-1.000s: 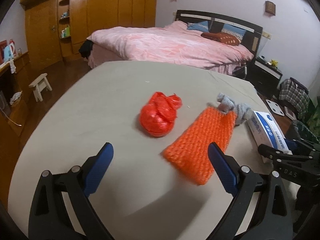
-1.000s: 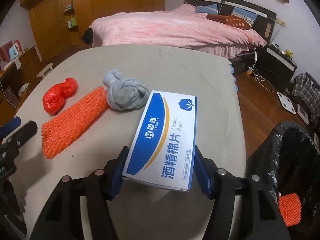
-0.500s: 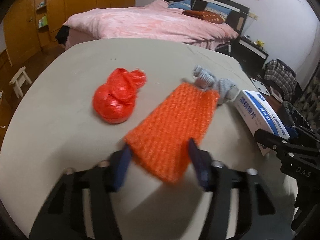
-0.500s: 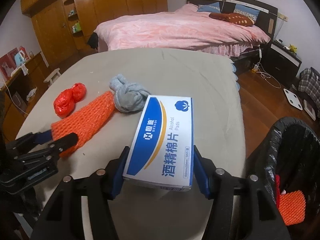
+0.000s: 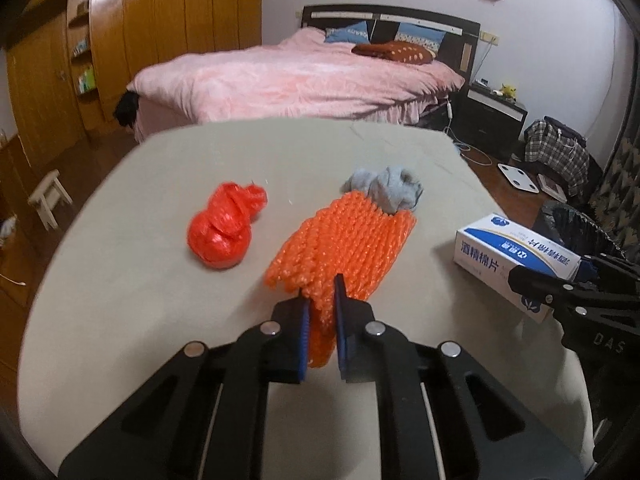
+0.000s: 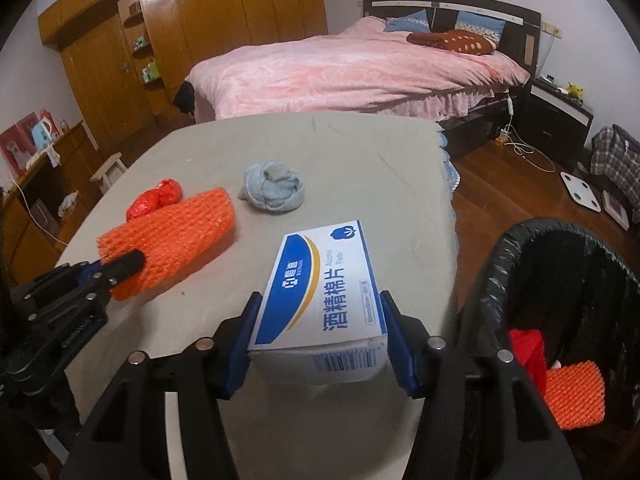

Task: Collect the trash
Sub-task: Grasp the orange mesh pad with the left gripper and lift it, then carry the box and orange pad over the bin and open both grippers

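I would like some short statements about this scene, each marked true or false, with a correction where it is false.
1. The left tool is shut on the orange foam net. True.
2. The right tool holds the grey cloth bundle. False: it grips the blue and white box; the bundle lies on the table.
3. The red plastic bag lies on the table, apart from both tools. True.
4. The black bin is empty. False: an orange net piece and something red lie inside.
5. The box stands inside the bin. False: it is held beside the bin.
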